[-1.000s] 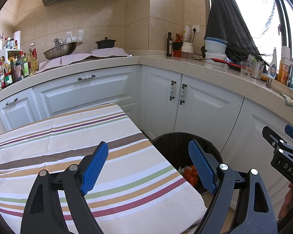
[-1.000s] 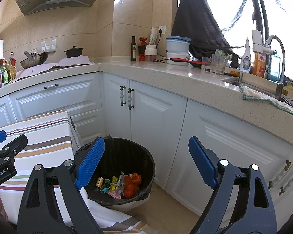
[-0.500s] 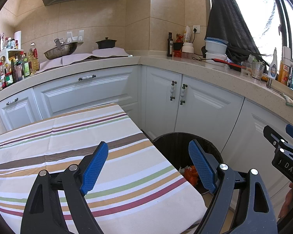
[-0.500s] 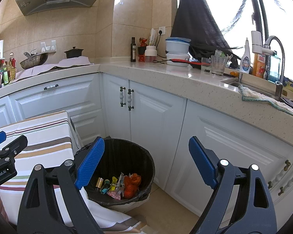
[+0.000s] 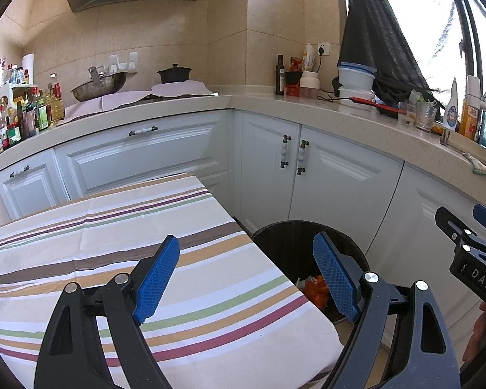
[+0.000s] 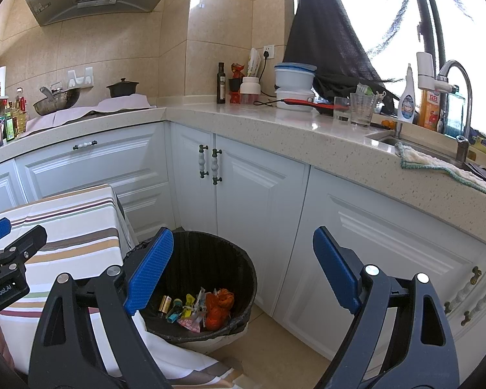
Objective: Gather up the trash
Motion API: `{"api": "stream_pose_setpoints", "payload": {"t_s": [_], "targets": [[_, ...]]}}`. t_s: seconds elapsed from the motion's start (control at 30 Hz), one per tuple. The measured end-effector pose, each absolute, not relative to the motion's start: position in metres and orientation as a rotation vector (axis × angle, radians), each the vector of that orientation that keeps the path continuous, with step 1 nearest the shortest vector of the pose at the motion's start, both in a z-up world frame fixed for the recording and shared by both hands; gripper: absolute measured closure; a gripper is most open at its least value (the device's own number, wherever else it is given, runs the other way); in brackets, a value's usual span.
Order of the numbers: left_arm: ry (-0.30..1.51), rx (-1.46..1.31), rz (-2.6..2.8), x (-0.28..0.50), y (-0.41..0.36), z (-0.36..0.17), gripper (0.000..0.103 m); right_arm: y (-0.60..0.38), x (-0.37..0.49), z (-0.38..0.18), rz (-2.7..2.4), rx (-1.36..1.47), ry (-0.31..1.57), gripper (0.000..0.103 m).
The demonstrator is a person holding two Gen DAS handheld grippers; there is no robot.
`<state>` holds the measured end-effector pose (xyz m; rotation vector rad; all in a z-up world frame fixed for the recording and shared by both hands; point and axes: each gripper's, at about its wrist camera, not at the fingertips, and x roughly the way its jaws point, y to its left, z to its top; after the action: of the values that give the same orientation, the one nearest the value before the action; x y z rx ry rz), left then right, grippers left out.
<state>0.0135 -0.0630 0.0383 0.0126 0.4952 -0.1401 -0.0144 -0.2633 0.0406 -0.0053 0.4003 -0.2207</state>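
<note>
While I hold both tools level, my left tool (image 5: 246,275) hangs over the right edge of the striped-cloth surface (image 5: 113,227), its blue-padded jaws spread wide with nothing between them. My right tool (image 6: 243,269) is equally wide apart and empty, above the round black trash bin (image 6: 239,259) on the floor just beside that edge, in front of the white cabinet doors (image 6: 259,194). Colourful wrappers and orange scraps of trash (image 6: 204,308) lie at the bin's bottom.
</note>
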Motion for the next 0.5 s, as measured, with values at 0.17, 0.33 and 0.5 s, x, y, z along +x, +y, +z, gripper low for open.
{"api": "stream_pose_setpoints", "payload": {"t_s": [0.17, 0.33, 0.5], "targets": [[0.500, 0.013, -0.151, 0.0142, -0.0634, 0.0400, 0.021, -0.2631, -0.0145, 0.0403, -0.220, -0.005, 0.401, 0.017], [0.500, 0.028, -0.149, 0.0150, -0.0654, 0.0391, 0.019, -0.2646, -0.0145, 0.0442, -0.221, -0.008, 0.402, 0.017], [0.486, 0.040, -0.152, 0.0142, -0.0667, 0.0391, 0.018, -0.2658, -0.0139, 0.0471, -0.220, -0.008, 0.403, 0.017]]}}
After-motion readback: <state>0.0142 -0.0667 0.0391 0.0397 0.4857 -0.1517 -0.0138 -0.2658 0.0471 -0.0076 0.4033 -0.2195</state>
